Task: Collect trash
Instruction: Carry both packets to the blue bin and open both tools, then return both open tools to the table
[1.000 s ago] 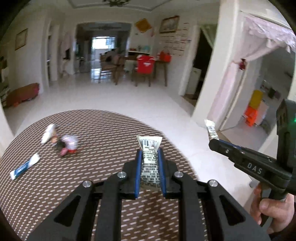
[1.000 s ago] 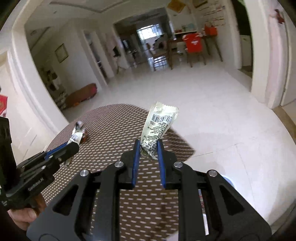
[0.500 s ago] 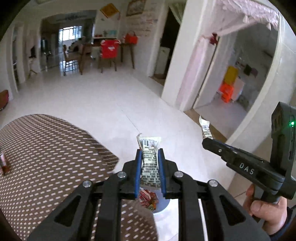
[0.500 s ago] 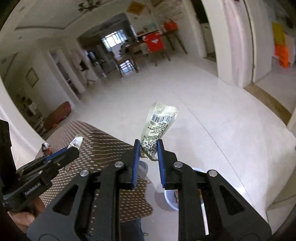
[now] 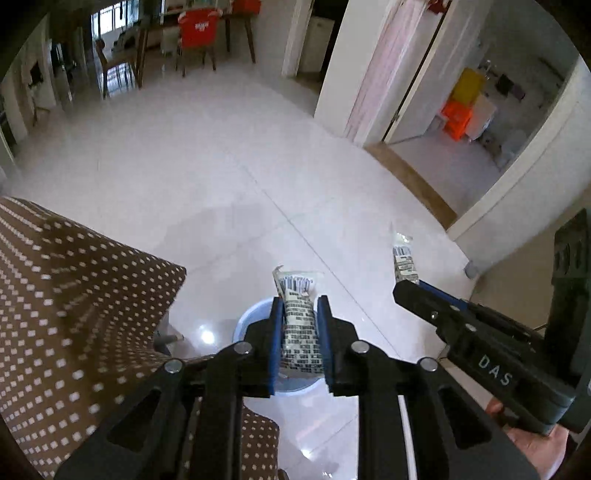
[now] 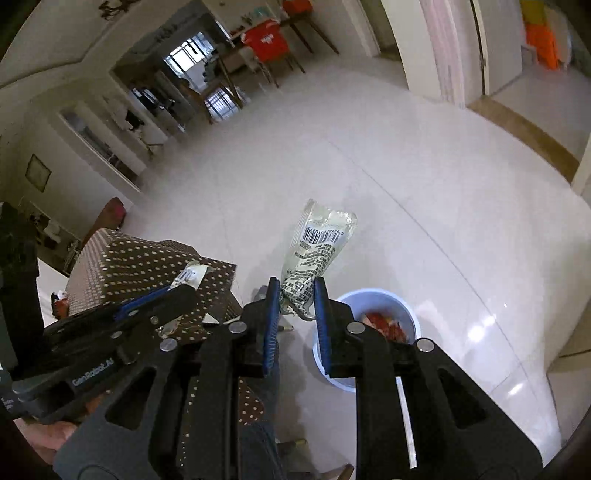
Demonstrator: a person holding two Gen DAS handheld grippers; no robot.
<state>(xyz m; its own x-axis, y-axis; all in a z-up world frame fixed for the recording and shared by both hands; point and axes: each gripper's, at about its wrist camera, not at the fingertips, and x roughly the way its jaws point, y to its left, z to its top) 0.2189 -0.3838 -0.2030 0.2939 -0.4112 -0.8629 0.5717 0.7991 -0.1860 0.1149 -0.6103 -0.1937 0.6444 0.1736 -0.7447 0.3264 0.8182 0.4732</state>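
The left tool (image 5: 298,332) is pinched on a wrapper (image 5: 298,328), held upright directly over the blue bin (image 5: 245,320) on the floor. The right tool (image 6: 295,314) grips another wrapper (image 6: 317,251), just left of the bin (image 6: 406,306).

A brown dotted tablecloth (image 5: 74,295) edges the white tiled floor (image 5: 221,166); a red-draped chair (image 5: 197,26) stands far off.

Wrapper (image 5: 298,328) between fingers (image 5: 276,343) (above bin (image 5: 246,317))
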